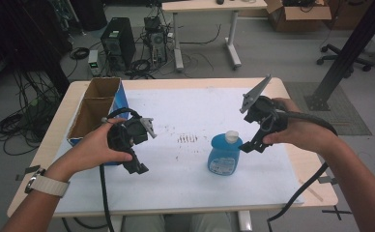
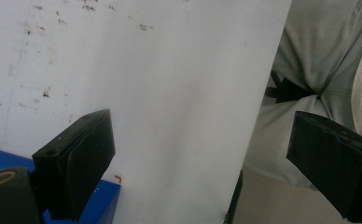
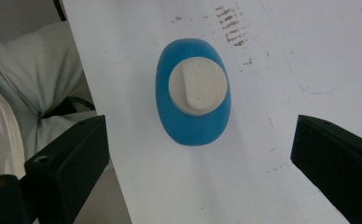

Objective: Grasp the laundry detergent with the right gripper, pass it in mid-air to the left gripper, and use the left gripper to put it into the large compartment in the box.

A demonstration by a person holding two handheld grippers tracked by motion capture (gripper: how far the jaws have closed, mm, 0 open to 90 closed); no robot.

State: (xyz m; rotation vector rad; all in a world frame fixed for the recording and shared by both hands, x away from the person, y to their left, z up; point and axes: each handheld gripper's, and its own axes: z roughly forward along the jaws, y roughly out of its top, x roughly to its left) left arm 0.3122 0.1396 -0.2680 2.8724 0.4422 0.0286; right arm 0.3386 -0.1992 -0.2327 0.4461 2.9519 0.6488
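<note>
The right gripper [image 3: 200,154] hovers, fingers spread wide, directly above the upright blue plastic bottle with a white cap [image 3: 194,93], apparently lined up to grasp it; the left gripper [image 2: 202,154], fingers likewise spread, waits aside over the desk [image 2: 170,93].

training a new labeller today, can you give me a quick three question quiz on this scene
1. True or false: the right gripper is shut on the blue bottle.
2. Which stands at the table's far left? A) a cardboard box B) a kettle C) a plate
3. Fill in: the blue bottle stands upright with a ____ cap.

Key:
1. False. In the right gripper view the jaws stand wide apart above the bottle, not touching it.
2. A
3. white
</note>
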